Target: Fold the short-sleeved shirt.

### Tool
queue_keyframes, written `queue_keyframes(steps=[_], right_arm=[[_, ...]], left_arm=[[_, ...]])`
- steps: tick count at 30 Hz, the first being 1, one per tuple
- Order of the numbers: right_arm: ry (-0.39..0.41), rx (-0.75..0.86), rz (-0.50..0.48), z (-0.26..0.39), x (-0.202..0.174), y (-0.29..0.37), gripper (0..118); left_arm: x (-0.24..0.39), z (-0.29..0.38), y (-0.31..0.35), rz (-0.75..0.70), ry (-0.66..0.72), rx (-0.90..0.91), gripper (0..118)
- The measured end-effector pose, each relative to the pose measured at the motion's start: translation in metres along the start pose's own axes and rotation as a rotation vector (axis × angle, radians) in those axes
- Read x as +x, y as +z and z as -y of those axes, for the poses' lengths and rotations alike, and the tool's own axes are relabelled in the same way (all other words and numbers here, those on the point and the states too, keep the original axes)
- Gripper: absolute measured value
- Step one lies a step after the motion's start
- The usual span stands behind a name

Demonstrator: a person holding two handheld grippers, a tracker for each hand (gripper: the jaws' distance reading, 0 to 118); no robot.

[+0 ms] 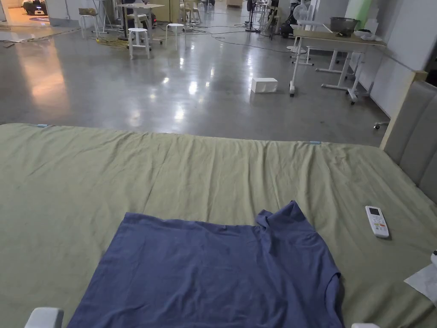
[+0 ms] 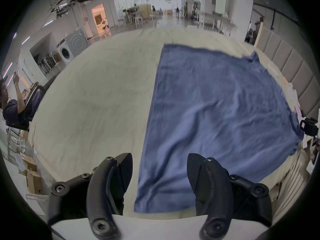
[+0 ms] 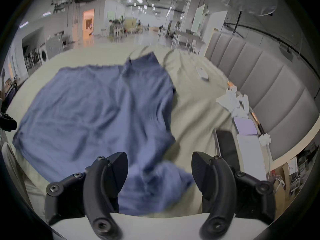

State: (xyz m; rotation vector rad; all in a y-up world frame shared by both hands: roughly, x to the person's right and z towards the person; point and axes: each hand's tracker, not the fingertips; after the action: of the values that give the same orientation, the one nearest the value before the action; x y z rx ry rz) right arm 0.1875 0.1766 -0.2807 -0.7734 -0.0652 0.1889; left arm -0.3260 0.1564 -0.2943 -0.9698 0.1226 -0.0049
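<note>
A blue short-sleeved shirt [image 1: 213,273] lies spread on the pale green bed sheet [image 1: 170,171], its far right corner rumpled upward. In the left gripper view, the left gripper [image 2: 160,172] hangs open above the shirt's [image 2: 216,113] near left corner, jaws wide apart with nothing between them. In the right gripper view, the right gripper [image 3: 160,167] is open over the near right sleeve of the shirt [image 3: 97,108], and cloth lies below the gap between its jaws. White gripper housings [image 1: 45,318] peek in at the bottom edge of the head view.
A white remote control [image 1: 377,221] lies on the sheet right of the shirt. White paper [image 1: 424,279] and other small items sit near the padded grey headboard [image 1: 416,136] on the right. Beyond the bed are a grey floor, stools and tables. A person [image 2: 13,105] sits far left.
</note>
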Motion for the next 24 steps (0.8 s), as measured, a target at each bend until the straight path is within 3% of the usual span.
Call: queue_keyframes(steps=[3,13,15,16,17,19,22,24], right_arm=[[0.028,0.144,0.013,-0.027,-0.014,0.017,82],[-0.03,0.545,0.002,-0.081,-0.062,0.039,79],[-0.057,0.595,0.007,-0.086,-0.067,0.041,68],[-0.094,0.599,0.002,-0.086,-0.069,0.04,55],[-0.071,0.631,0.025,-0.089,-0.07,0.039,43],[-0.064,0.642,0.039,-0.092,-0.071,0.037,20],[-0.087,0.663,0.038,-0.098,-0.067,0.033,1],[-0.103,0.677,0.038,-0.101,-0.063,0.03,0]], left_arm=[[0.014,-0.019,0.015,0.021,0.008,0.155,67],[0.075,-0.064,0.067,-0.002,0.016,0.618,60],[0.082,-0.069,0.074,-0.005,0.036,0.673,49],[0.085,-0.07,0.076,-0.01,0.037,0.688,36],[0.088,-0.071,0.077,-0.018,0.03,0.693,24],[0.089,-0.074,0.075,-0.029,0.026,0.7,11],[0.084,-0.076,0.074,0.012,0.049,0.705,4],[0.083,-0.077,0.07,-0.022,0.074,0.731,0]])
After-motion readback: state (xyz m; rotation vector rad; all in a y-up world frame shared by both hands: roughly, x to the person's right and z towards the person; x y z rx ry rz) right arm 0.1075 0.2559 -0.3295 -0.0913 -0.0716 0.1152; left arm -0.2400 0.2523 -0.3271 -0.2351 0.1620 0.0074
